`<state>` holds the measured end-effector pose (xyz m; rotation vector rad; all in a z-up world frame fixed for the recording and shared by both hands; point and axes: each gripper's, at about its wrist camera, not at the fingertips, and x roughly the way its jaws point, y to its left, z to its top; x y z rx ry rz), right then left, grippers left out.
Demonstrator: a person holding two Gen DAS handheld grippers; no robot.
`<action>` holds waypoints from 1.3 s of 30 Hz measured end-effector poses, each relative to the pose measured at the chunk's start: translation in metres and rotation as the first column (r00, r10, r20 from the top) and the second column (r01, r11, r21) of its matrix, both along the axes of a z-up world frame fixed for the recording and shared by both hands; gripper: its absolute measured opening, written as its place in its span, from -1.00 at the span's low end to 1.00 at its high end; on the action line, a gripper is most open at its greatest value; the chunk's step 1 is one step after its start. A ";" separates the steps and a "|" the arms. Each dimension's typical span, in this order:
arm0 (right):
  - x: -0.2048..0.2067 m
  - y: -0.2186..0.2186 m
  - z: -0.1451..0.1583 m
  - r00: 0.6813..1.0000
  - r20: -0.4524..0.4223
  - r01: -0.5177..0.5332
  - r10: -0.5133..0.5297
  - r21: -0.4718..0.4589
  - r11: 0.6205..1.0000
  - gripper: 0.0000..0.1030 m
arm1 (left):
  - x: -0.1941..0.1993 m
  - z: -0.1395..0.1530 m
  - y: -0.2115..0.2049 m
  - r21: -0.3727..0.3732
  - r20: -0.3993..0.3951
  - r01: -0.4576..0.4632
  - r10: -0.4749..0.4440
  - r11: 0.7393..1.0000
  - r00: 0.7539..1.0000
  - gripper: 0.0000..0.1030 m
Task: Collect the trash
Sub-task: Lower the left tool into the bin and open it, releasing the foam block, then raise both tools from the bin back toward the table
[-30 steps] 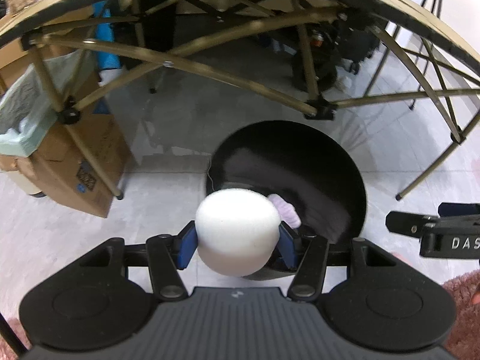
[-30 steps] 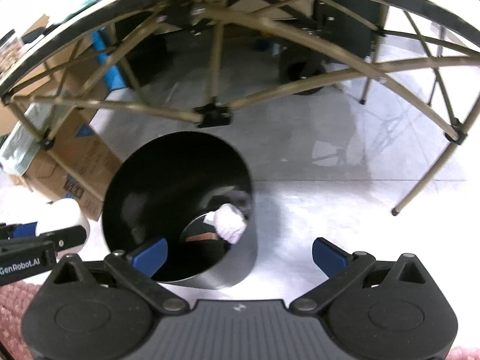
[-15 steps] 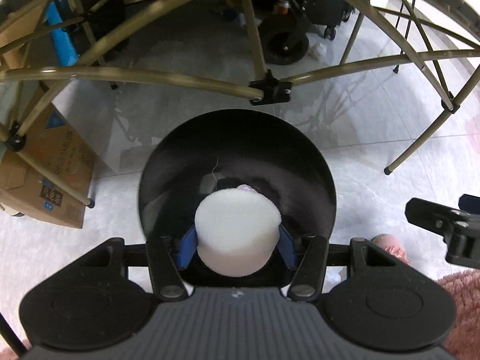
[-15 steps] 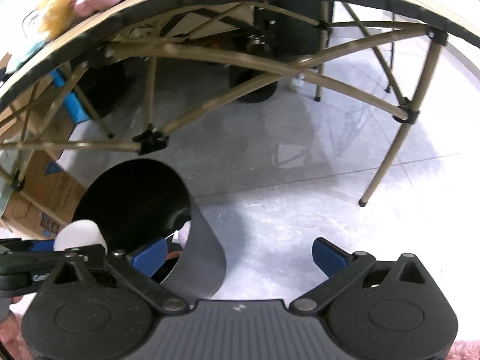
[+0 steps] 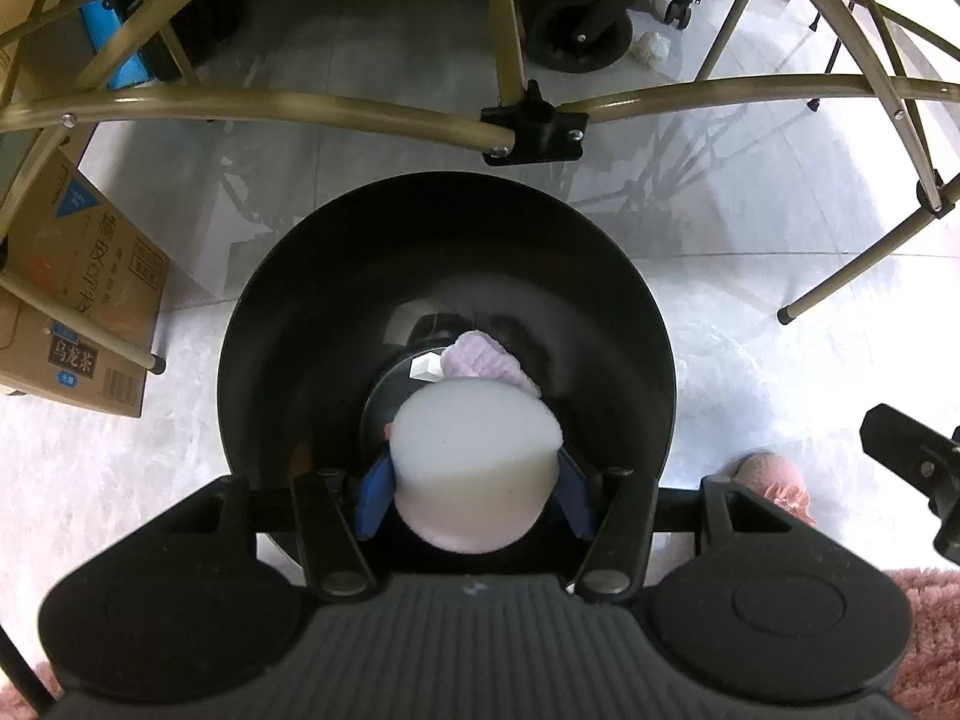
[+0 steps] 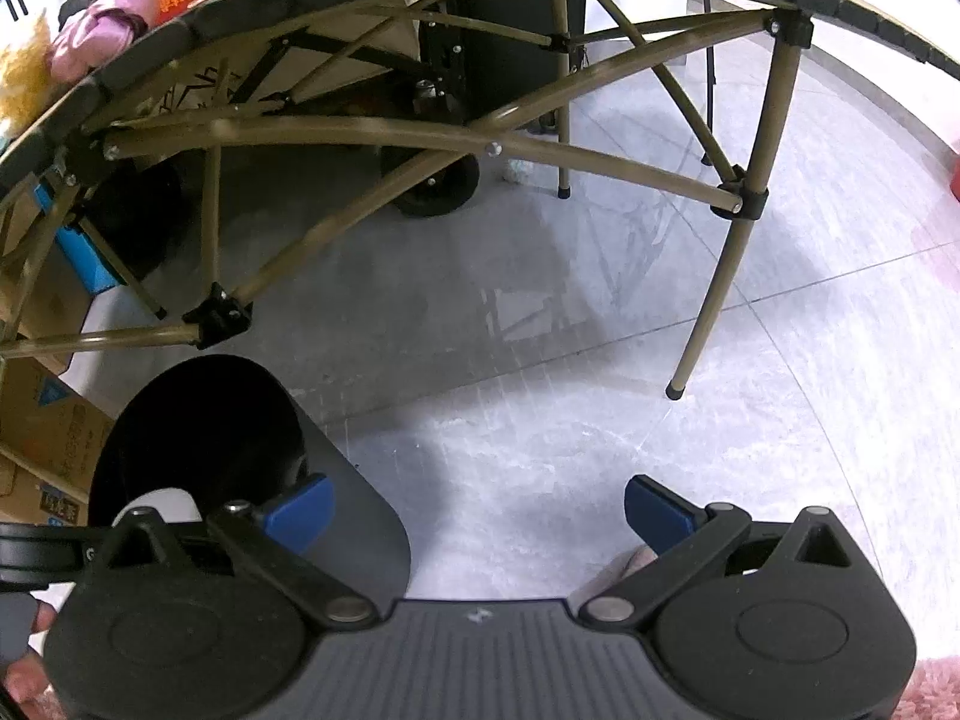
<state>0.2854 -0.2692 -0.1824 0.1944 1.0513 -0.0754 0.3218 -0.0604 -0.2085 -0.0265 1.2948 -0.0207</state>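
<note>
A white foam ball (image 5: pixel 474 462) is clamped between the blue pads of my left gripper (image 5: pixel 474 486), which points steeply down over the mouth of the black round bin (image 5: pixel 444 228). At the bin's bottom lies a pale purple crumpled wad (image 5: pixel 486 363) beside a small white scrap. In the right wrist view my right gripper (image 6: pixel 479 510) stands open with nothing between its fingers, over bare floor to the right of the bin (image 6: pixel 354 516). A sliver of the foam ball (image 6: pixel 162 504) shows at the far left, above the bin.
A folding table's olive metal frame (image 5: pixel 336 105) crosses above the bin, and one table leg (image 6: pixel 714 300) stands on the grey tiled floor. Cardboard boxes (image 5: pixel 78 294) sit left of the bin. A black wheel (image 5: pixel 576 36) is behind. Pink rug (image 5: pixel 936 630) lies at the near edge.
My left gripper has carried the foam ball from the bin's near rim to over its opening and tilted downward. The right gripper has swung right, away from the bin.
</note>
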 end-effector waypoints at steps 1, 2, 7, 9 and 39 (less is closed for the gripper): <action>0.000 0.001 0.000 1.000 -0.001 -0.002 0.002 -0.001 1.000 1.00 | -0.001 0.001 0.001 -0.003 0.000 -0.002 0.002 1.000 1.000 0.10; 0.000 0.002 -0.001 1.000 -0.001 -0.005 0.005 -0.002 1.000 1.00 | 0.000 0.001 0.001 -0.004 0.001 -0.003 0.003 1.000 1.000 0.10; -0.001 0.003 0.000 1.000 -0.003 -0.011 0.011 -0.003 1.000 1.00 | 0.002 0.003 0.002 -0.001 0.007 -0.016 0.016 1.000 1.000 0.32; -0.001 0.002 -0.001 1.000 -0.002 -0.009 0.009 -0.002 1.000 1.00 | 0.002 0.004 0.003 -0.011 0.003 -0.030 0.030 0.999 1.000 0.71; -0.001 0.009 -0.002 0.999 -0.010 -0.034 0.034 0.002 0.999 1.00 | -0.006 0.004 0.011 0.044 -0.101 -0.024 0.029 0.999 0.994 1.00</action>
